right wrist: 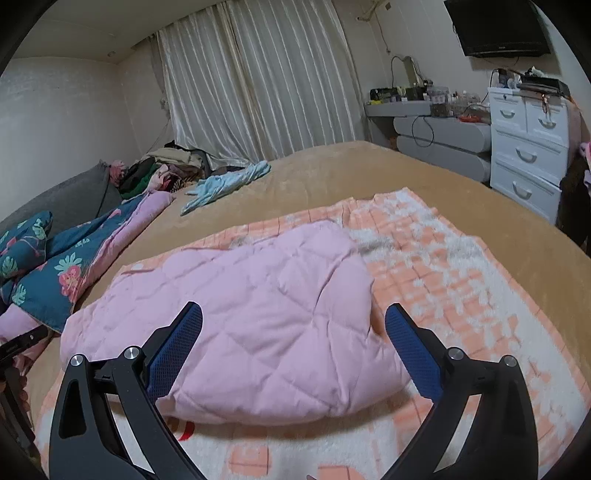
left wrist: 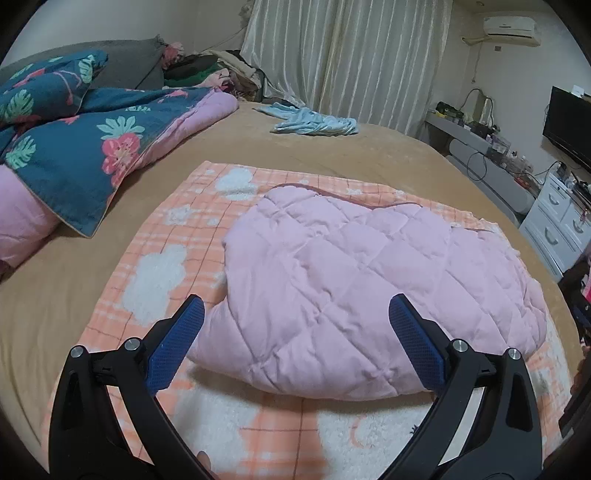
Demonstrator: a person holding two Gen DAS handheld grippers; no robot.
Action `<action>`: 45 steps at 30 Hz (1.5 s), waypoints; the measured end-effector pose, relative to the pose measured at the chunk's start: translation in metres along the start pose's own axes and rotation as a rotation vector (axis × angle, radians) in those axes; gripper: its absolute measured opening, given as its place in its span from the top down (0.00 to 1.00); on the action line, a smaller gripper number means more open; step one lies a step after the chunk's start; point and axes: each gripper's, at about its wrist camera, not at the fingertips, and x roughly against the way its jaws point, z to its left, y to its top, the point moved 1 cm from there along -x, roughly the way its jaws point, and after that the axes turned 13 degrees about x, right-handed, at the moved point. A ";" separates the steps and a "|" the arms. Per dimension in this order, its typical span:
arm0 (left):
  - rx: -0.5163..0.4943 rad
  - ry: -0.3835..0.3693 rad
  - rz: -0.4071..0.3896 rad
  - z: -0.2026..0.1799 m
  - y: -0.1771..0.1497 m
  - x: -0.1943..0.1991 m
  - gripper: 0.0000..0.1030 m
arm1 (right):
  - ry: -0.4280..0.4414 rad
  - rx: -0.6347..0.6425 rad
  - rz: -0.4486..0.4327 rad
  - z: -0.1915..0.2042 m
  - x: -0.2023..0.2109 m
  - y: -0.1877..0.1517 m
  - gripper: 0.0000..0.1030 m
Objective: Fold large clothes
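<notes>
A pink quilted garment (left wrist: 362, 288) lies folded in a bundle on an orange-and-white checked blanket (left wrist: 162, 258) spread over the tan bed (left wrist: 55, 302). It also shows in the right wrist view (right wrist: 258, 314), on the same blanket (right wrist: 461, 266). My left gripper (left wrist: 297, 306) is open and empty, hovering over the near edge of the garment. My right gripper (right wrist: 293, 314) is open and empty too, just above the garment's near right part. Neither gripper touches the cloth.
A blue floral quilt (left wrist: 66, 147) with pink lining is heaped at the left. A light blue garment (left wrist: 314, 123) lies further back on the bed. White drawers (right wrist: 524, 147), a grey desk (right wrist: 443, 133) and a TV (right wrist: 498, 26) stand to the right; curtains (right wrist: 258, 85) behind.
</notes>
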 end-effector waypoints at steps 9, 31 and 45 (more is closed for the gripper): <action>0.014 0.033 0.051 0.014 -0.025 -0.004 0.09 | -0.003 -0.035 0.027 0.009 0.011 -0.026 0.04; 0.536 -0.205 0.293 0.067 -0.045 -0.092 0.09 | 0.129 -0.402 0.273 -0.019 -0.074 -0.087 0.04; 0.616 -0.251 0.318 0.070 -0.044 -0.125 0.08 | 0.225 -0.498 0.255 -0.034 -0.113 -0.082 0.04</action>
